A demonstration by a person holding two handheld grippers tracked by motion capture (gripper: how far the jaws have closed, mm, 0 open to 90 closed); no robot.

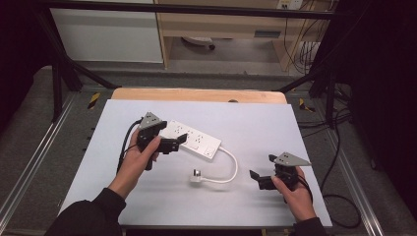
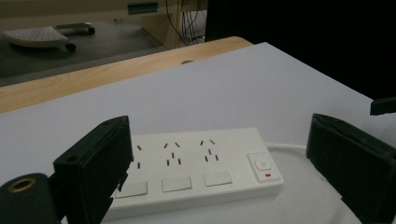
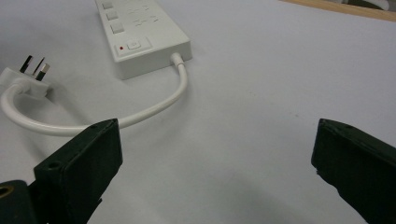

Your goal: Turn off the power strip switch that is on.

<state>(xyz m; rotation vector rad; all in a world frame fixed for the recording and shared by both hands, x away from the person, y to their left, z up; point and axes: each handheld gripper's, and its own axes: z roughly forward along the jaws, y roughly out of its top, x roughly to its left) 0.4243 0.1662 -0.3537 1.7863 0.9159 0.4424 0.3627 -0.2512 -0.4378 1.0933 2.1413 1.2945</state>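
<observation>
A white power strip (image 1: 193, 139) lies flat on the pale sheet covering the counter (image 1: 246, 123), a little left of the middle and set at a slant, its far end toward the left rear and its switch end toward the right front. In the left gripper view it shows three sets of sockets, three blank rectangular buttons along the near edge, and a switch (image 2: 263, 166) with a small red mark at its right end. A white cord (image 1: 230, 169) leaves that switch end, bends in a loop toward the person, and ends in a white plug (image 1: 196, 176) lying on the sheet just in front of the strip, its metal pins pointing up and back. The left tongs (image 1: 178, 141) hover at the strip's left end, jaws spread wide apart with nothing between them, held in the person's left hand (image 1: 140, 157). The right tongs (image 1: 260, 172) sit well apart from the strip, near the counter's right front, jaws likewise wide apart and empty, pointing left toward the cord; the right hand (image 1: 295, 194) grips them.
</observation>
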